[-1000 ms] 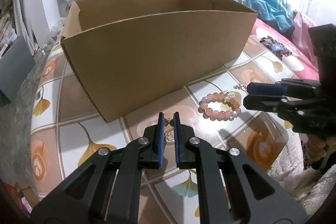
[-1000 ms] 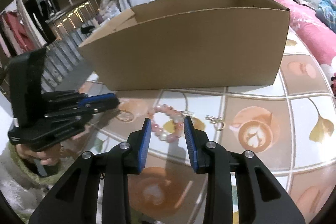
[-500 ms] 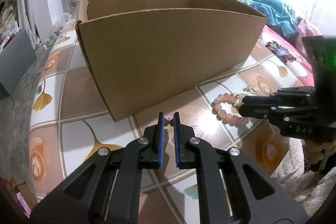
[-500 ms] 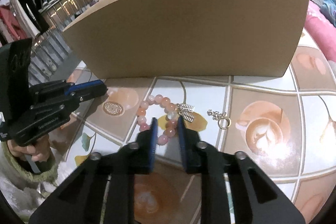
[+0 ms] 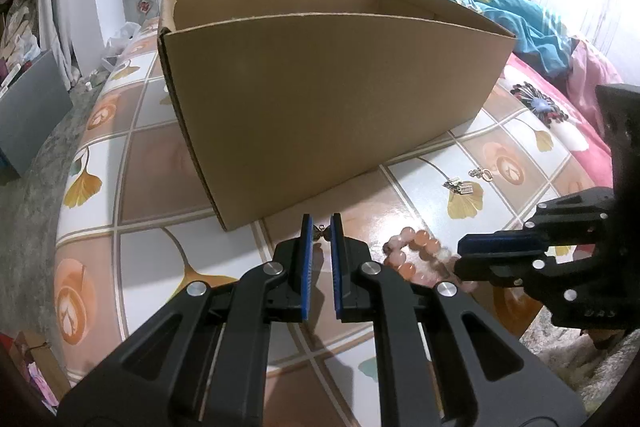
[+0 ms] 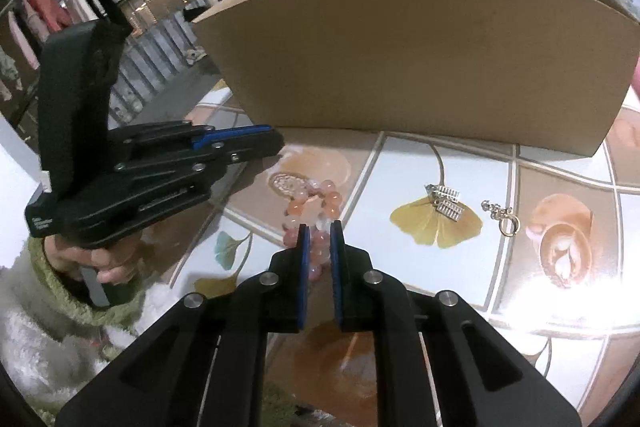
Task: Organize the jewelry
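Pink beads sit between the blue pads of the right gripper, whose jaws are opening slightly while the near side of the bead bracelet still lies between them; from the left wrist view the loop looks bunched at the tip of that gripper, on or just above the patterned tablecloth. As a thing to handle, I judge it light, with hard, smooth, round beads on a cord that lets the loop sag and fold. Beads can roll out of a flat pinch, so the better hold is across the strand between two beads, or on a single bead squarely, not on the bulge of several.

The left gripper is nearly closed on a tiny gold-coloured piece, too small to name; it is held only at the tips of the pads and could slip with a jolt.

Further out on the cloth lie a small silver comb-like earring pair and, just beside it, a short chain with a ring, both thin and fiddly, best taken by pinching from above.

Beyond them stands the open cardboard box, the likely place for everything
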{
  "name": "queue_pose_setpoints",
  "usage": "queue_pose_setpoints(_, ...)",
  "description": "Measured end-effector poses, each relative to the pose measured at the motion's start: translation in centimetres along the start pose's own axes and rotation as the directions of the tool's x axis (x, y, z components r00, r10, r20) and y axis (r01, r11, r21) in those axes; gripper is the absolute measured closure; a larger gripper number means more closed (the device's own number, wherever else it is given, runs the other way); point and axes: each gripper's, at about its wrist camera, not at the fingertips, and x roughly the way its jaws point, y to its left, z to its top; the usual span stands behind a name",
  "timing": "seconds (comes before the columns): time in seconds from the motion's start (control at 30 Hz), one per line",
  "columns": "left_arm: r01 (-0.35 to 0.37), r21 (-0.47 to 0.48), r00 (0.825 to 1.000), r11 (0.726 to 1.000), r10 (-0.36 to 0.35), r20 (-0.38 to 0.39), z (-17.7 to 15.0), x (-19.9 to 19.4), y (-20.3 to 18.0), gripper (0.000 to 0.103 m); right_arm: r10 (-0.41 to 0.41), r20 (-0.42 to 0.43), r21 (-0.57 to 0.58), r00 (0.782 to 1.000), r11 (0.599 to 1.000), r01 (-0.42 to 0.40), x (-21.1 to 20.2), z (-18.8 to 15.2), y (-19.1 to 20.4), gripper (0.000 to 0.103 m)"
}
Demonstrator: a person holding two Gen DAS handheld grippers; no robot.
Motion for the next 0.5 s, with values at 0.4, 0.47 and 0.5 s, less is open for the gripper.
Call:
queue_pose_setpoints(0.4, -0.001, -0.002, 1.0, 1.0, 0.001, 0.0, 0.1, 0.2, -0.1, 0.095, -0.226, 0.051, 0.069, 0.973, 0.973, 0.222, -0.7, 1.2, -3.7, 0.077)
queue_pose_setpoints(0.47, 0.0, -0.003, 1.0, 1.0, 0.0, 0.0, 0.1, 0.2, -0.1, 0.095, -0.253, 0.051, 0.056, 0.966, 0.966, 0.251, -0.3, 1.3, -3.6, 0.077)
queue_pose_setpoints(0.5, 0.0, -0.002, 1.0, 1.0, 0.0, -0.001, 0.2, 0.2, -0.1, 0.095, -0.261, 0.05, 0.046, 0.964, 0.965, 0.259, -0.2, 1.4, -3.6, 0.077)
